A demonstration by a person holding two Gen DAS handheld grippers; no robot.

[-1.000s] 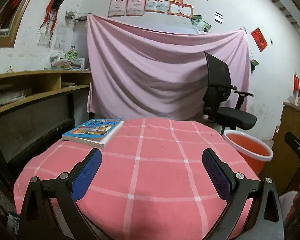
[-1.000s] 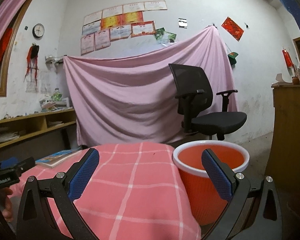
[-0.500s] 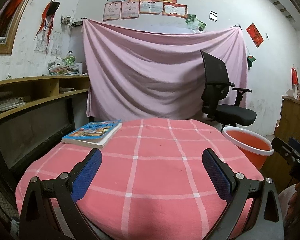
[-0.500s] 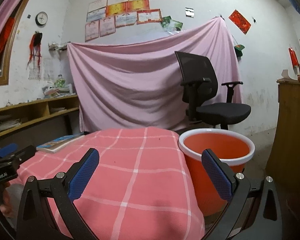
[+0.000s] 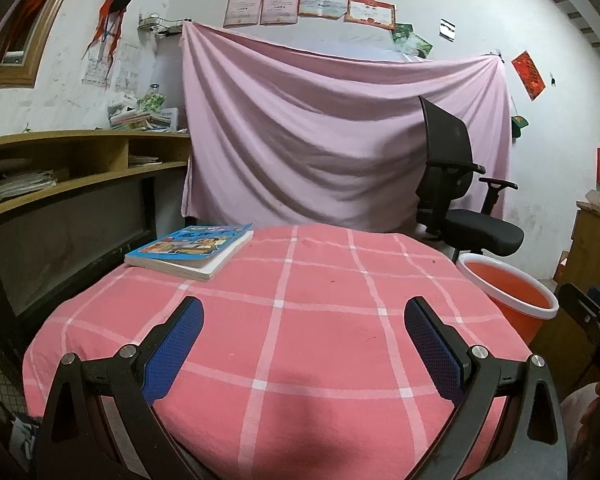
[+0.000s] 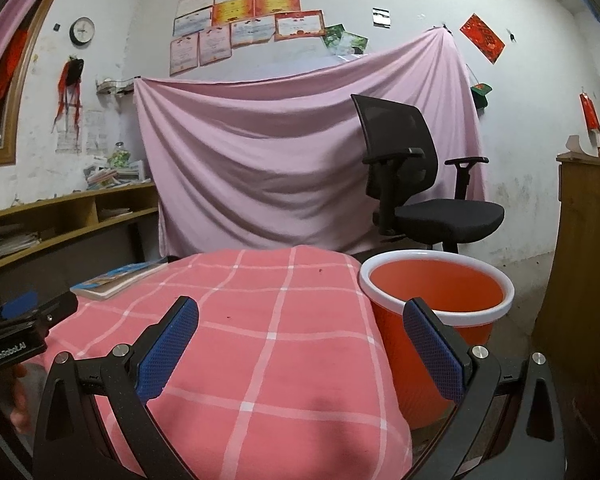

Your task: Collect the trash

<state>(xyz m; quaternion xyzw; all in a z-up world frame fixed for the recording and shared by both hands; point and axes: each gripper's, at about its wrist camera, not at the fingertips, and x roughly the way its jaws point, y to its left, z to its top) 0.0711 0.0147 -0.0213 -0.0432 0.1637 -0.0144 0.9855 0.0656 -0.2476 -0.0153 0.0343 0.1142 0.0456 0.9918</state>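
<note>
**No trash seen on the worktop; both grippers held empty**

Left wrist view: the left gripper (image 5: 302, 334) is held level just above the near edge of the worktop (image 5: 320, 280), its blue fingers (image 5: 172, 346) spread wide with nothing between them. A book (image 5: 190, 250) lies at 10 o'clock near the far left edge. The bin (image 5: 508, 300) stands at 3 o'clock, just beside the worktop and below its surface, probably so that trash can be dropped straight in. No trash can be made out on the checked cloth beyond a few tiny specks. The other gripper's tip is glimpsed at the right border.

Right wrist view: the right gripper (image 6: 300, 338) is likewise held level and low, fingers (image 6: 432, 350) apart and empty, aimed across the worktop's right edge with the bin at 2 o'clock, its inside apparently empty. The left gripper's body, held by a hand (image 6: 18, 400), is seen at 9 o'clock. The poses are judged to be a waiting stance.
</note>
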